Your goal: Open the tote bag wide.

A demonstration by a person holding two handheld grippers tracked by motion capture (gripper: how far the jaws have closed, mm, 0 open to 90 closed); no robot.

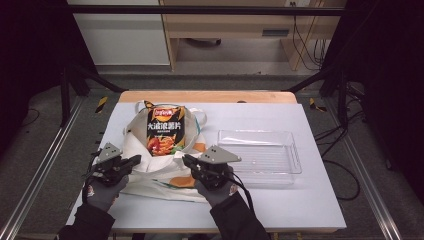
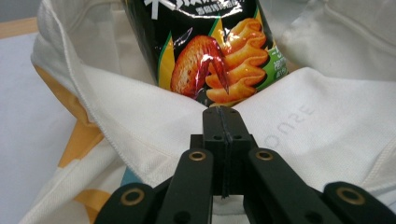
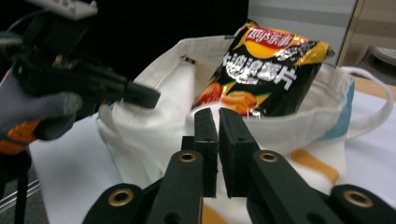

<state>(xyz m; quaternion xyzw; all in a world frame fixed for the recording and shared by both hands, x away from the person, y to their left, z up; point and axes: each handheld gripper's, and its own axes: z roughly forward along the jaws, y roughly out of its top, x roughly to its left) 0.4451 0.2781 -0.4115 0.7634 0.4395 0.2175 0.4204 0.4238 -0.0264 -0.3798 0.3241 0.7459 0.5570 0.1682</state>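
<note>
The chip bag [image 1: 165, 131] stands half inside the tote bag [image 1: 165, 172], its long axis running out of the tote's mouth, away from the person. The left gripper [image 1: 134, 160], jaws closed, pinches the tote's near rim just left of the chip bag. The right gripper [image 1: 186, 160], nearly closed on nothing, hangs just right of it; either looks equally near.

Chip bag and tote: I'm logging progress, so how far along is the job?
Done: the chip bag stands partly inside the tote bag, its top sticking out. In hand: the left tongs are shut at the tote's front rim; the right tongs, nearly shut, hold nothing. Left: whether the chip bag goes deeper or comes out toward the clear tray I cannot tell.
</note>
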